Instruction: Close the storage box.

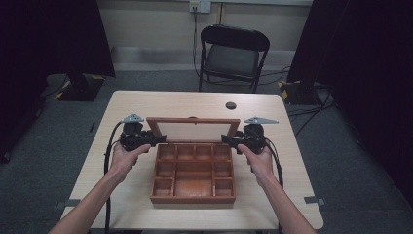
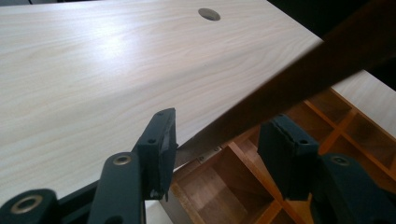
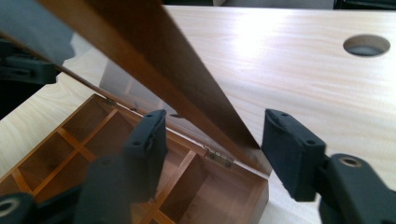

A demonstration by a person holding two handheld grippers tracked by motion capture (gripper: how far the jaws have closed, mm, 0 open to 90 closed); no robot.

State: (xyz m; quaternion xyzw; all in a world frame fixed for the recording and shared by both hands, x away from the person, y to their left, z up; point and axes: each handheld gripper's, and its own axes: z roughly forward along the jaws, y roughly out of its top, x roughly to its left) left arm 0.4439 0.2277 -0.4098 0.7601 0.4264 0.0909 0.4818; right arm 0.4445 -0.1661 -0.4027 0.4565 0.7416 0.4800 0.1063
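each hand-held gripper (image 1: 157,140) (image 1: 229,140) straddles the box lid's (image 1: 193,130) side edge.

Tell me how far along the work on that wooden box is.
Done: the lid stands raised on its hinges, with the compartments exposed. In hand: the left gripper and right gripper straddle the lid's side edges, jaws open. Left: whether it goes further back or shut is unclear.

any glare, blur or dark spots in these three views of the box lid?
High view: dim, with dark curtains at both sides; the wooden box stays readable. Left gripper view: a bright sheen on the table; the lid edge is close and soft. Right gripper view: glare on the tabletop near the round hole; the near lid frame and one jaw of the right hand-held gripper are blurred.
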